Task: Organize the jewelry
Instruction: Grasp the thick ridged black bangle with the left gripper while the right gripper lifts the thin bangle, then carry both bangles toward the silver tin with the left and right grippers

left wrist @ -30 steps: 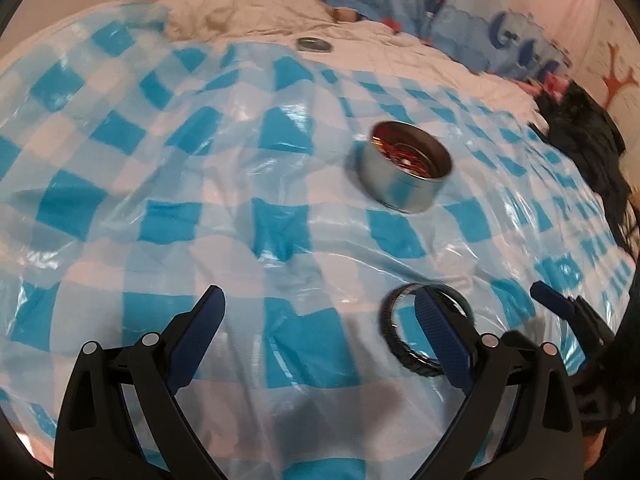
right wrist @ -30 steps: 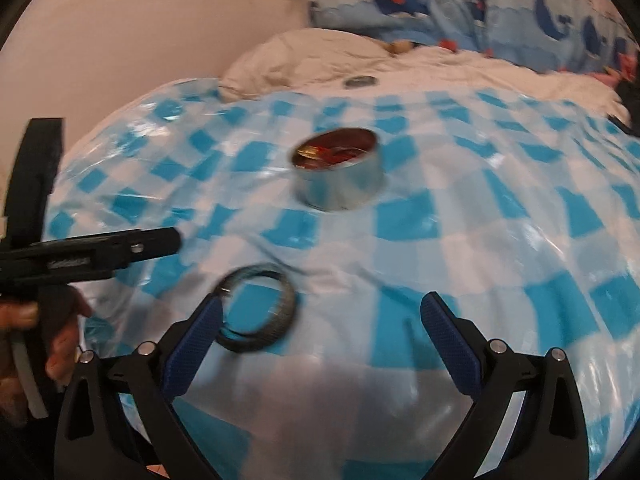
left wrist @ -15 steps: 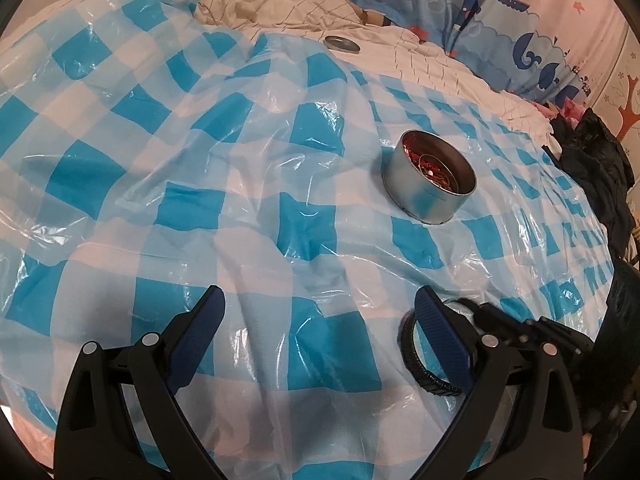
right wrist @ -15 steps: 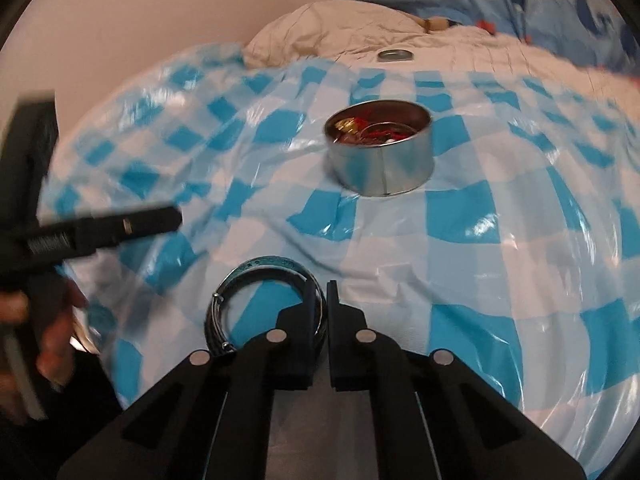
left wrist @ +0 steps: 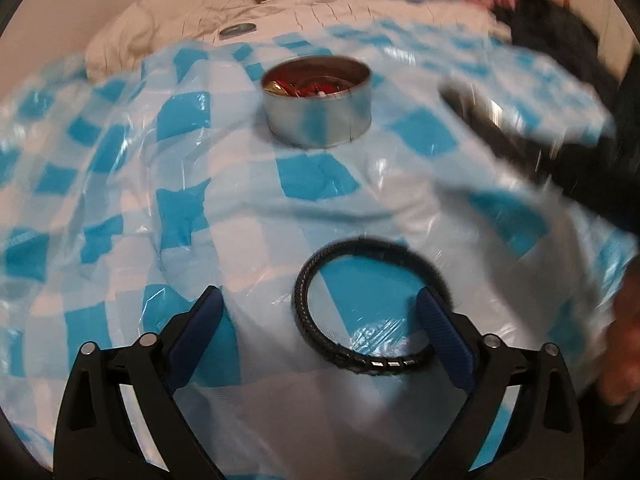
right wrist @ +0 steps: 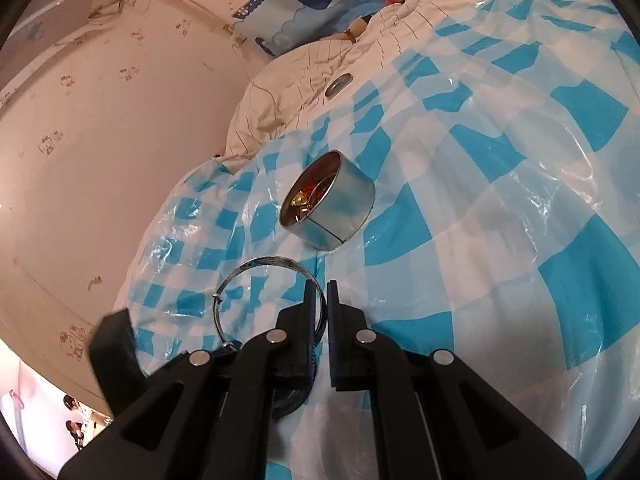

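Note:
A round metal tin [left wrist: 318, 102] holding red and gold jewelry stands on the blue checked plastic sheet [left wrist: 180, 208]; it also shows in the right wrist view [right wrist: 332, 208]. A black braided bracelet [left wrist: 316, 312] lies on the sheet between the fingers of my open left gripper [left wrist: 320, 316]. My right gripper [right wrist: 318, 300] is shut on a thin silver bangle [right wrist: 244, 272] and holds it raised, a short way in front of the tin. The right gripper shows blurred at the right of the left wrist view [left wrist: 520, 140].
A small metal lid [left wrist: 238, 31] lies on the cream quilt [left wrist: 180, 20] behind the sheet; it also shows in the right wrist view [right wrist: 339, 85]. Whale-print pillows [right wrist: 320, 4] and a pink wall [right wrist: 100, 140] lie beyond. Dark clothes [left wrist: 560, 40] are at far right.
My right gripper has lifted the silver bangle off the sheet and tilted. My left gripper has swung right, so the black bracelet now lies between its fingers.

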A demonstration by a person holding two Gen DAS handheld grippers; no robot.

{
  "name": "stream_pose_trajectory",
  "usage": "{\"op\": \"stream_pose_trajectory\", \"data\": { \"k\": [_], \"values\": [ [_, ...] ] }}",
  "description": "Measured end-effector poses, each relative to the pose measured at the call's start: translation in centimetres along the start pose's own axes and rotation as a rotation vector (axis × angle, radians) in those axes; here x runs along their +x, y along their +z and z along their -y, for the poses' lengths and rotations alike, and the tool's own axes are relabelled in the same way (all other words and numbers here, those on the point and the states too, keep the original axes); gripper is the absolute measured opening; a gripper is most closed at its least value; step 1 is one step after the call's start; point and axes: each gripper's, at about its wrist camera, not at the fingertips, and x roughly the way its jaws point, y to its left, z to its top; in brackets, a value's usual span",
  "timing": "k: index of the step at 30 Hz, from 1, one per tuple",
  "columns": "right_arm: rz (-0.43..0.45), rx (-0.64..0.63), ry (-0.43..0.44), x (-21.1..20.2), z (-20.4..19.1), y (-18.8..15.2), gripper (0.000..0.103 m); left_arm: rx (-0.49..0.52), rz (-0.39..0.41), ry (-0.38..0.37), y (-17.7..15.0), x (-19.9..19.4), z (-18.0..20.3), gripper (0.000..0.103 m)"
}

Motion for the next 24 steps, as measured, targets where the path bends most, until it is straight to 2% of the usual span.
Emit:
{"op": "stream_pose_trajectory", "data": {
  "k": [2,3,4,5,6,7,9,10,13,24],
  "values": [
    [0.004,0.003,0.01,-0.1,0.0,0.0,0.006,-0.004,0.02,-0.015,0.0,-0.1,0.2,0.094],
    [0.005,0.004,0.013,-0.1,0.0,0.0,0.006,-0.02,0.022,-0.033,0.0,-0.2,0.1,0.087],
    [0.006,0.007,0.017,-0.1,0.1,0.0,0.006,-0.029,0.023,-0.04,0.0,-0.2,-0.1,0.071],
    [0.006,0.012,0.023,-0.1,0.1,0.0,0.006,-0.035,0.017,-0.054,0.0,-0.2,-0.2,0.062],
    [0.007,0.014,0.025,0.0,0.2,-0.1,0.006,-0.039,0.008,-0.07,0.1,-0.2,-0.4,0.048],
    [0.008,0.015,0.026,0.0,0.2,-0.1,0.006,-0.047,0.005,-0.065,0.2,-0.3,-0.7,0.029],
    [0.01,0.017,0.032,0.1,0.2,-0.1,0.006,-0.075,-0.006,-0.089,0.3,-0.2,-1.6,0.012],
    [0.01,0.017,0.034,0.1,0.2,-0.1,0.006,-0.103,-0.01,-0.116,0.4,-0.1,-2.3,0.008],
    [0.008,0.015,0.036,0.2,0.1,-0.2,0.006,-0.135,-0.014,-0.164,0.2,-0.3,-2.8,0.008],
    [0.007,0.017,0.038,0.3,0.1,-0.3,0.006,-0.16,0.019,-0.199,0.5,-1.2,-3.4,0.007]
  ]
}}
